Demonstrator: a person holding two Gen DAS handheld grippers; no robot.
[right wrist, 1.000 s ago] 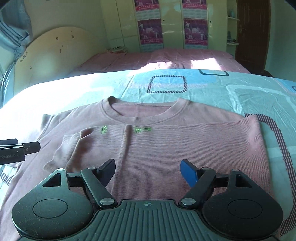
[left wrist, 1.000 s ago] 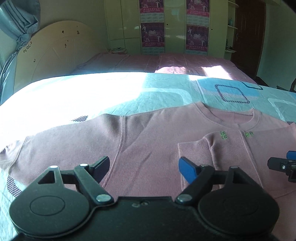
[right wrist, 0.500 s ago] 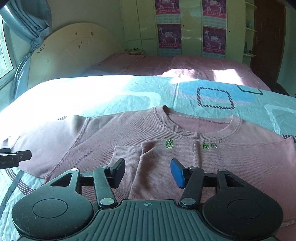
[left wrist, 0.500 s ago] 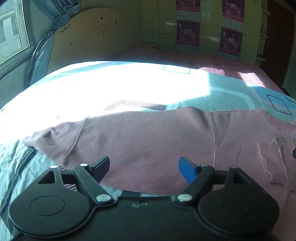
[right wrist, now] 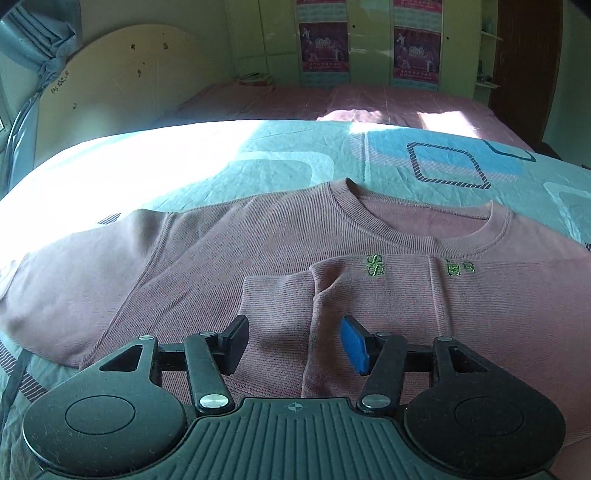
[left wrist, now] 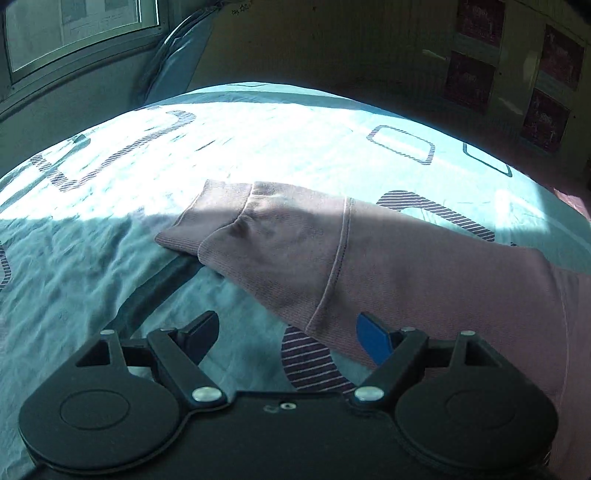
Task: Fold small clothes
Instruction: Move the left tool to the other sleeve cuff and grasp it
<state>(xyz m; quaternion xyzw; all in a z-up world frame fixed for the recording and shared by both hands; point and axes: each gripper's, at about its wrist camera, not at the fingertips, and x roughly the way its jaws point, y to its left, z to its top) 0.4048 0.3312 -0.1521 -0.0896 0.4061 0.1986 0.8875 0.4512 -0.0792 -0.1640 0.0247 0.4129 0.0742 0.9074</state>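
Note:
A dusty-pink long-sleeved sweater (right wrist: 258,258) lies flat on the bed, collar (right wrist: 428,232) away from me. Its right sleeve is folded across the chest, with the cuff (right wrist: 277,295) just ahead of my right gripper (right wrist: 293,341), which is open and empty above it. In the left wrist view the other sleeve (left wrist: 332,254) stretches out to the left, its cuff (left wrist: 210,221) half in sunlight. My left gripper (left wrist: 284,338) is open and empty, just short of the sleeve's near edge.
The bed has a turquoise sheet (left wrist: 110,240) with striped rounded squares. A second bed with a pink cover (right wrist: 351,103) and a cream headboard (right wrist: 122,85) stand behind. A window (left wrist: 74,29) is at the far left. A dark strap (left wrist: 159,291) lies on the sheet by the cuff.
My left gripper has swung left along the outstretched sleeve toward its cuff. My right gripper has shifted left over the folded sleeve cuff and its jaws have narrowed a little.

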